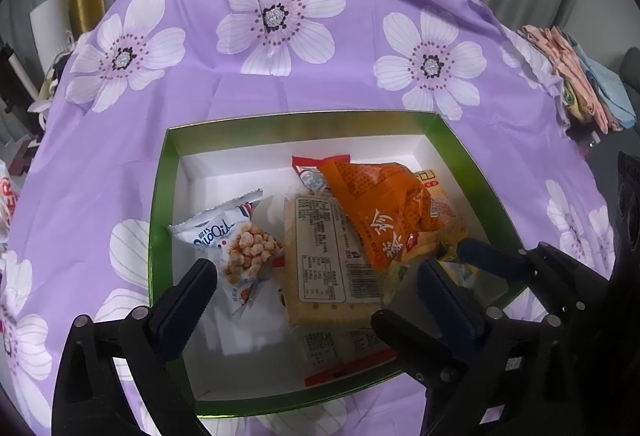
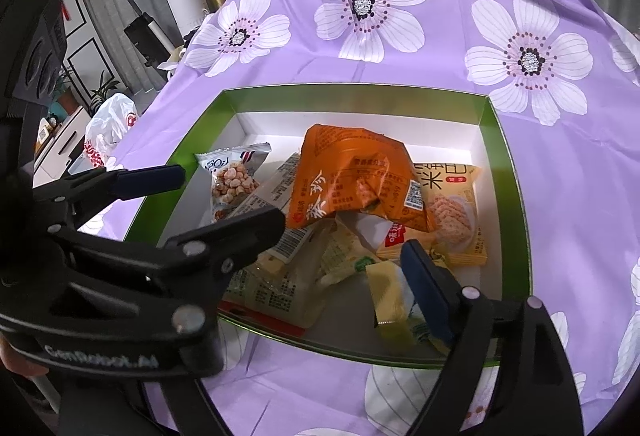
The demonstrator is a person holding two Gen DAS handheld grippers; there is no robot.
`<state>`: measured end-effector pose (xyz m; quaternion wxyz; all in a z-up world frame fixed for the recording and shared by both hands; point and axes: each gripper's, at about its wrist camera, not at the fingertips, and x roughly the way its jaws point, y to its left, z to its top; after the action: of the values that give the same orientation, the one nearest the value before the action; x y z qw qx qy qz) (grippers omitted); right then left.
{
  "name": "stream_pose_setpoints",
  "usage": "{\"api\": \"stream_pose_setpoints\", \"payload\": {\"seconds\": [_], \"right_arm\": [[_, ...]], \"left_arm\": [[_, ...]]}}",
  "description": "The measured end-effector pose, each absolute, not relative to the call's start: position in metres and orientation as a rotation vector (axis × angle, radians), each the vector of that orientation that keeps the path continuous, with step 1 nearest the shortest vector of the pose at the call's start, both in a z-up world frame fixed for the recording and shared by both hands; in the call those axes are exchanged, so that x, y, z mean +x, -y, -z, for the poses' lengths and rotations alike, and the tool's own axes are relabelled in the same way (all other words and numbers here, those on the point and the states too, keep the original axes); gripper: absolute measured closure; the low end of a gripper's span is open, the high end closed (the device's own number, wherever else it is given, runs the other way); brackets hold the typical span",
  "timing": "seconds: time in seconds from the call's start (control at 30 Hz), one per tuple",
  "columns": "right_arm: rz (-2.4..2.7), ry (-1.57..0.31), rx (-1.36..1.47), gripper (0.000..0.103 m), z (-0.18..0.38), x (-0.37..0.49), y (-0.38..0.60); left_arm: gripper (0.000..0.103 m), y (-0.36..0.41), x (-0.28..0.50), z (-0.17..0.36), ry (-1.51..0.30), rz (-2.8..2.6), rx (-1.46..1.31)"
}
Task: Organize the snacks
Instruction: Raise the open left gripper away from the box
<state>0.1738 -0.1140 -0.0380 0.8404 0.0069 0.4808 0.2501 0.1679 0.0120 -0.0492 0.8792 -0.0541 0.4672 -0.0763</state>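
A green box (image 1: 160, 196) (image 2: 508, 140) with a white inside sits on the purple flowered cloth and holds several snack packs. An orange bag (image 1: 380, 204) (image 2: 352, 172) lies on top. A white peanut pack (image 1: 240, 248) (image 2: 232, 176) lies at the left. A long cracker pack (image 1: 324, 260) lies in the middle, and a yellow rice-cracker pack (image 2: 456, 216) at the right. My left gripper (image 1: 316, 284) is open and empty above the box's near half. My right gripper (image 2: 340, 236) is open and empty over the box, and it also shows in the left wrist view (image 1: 492, 256).
The purple flowered cloth (image 1: 280, 84) (image 2: 580, 196) covers the table. Folded cloths (image 1: 580, 76) lie at its far right edge. A white plastic bag (image 2: 108, 132) sits off the table's left side. Curtains hang behind.
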Motion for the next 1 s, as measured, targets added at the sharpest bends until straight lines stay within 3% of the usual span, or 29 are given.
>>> {"api": "stream_pose_setpoints", "payload": {"seconds": [0.13,0.47,1.0], "right_arm": [[-0.515,-1.017,0.008,0.009,0.038,0.174,0.115],[-0.489,-1.014,-0.021,0.001,0.037,0.173,0.116],[-0.448,-0.962,-0.095,0.001,0.014,0.161,0.119]], "left_arm": [[0.003,-0.011,0.167,0.049,-0.974,0.156,-0.109],[0.002,-0.012,0.165,0.047,-0.972,0.134,-0.084],[0.001,-0.02,0.147,0.022,-0.916,0.085,-0.077]]}}
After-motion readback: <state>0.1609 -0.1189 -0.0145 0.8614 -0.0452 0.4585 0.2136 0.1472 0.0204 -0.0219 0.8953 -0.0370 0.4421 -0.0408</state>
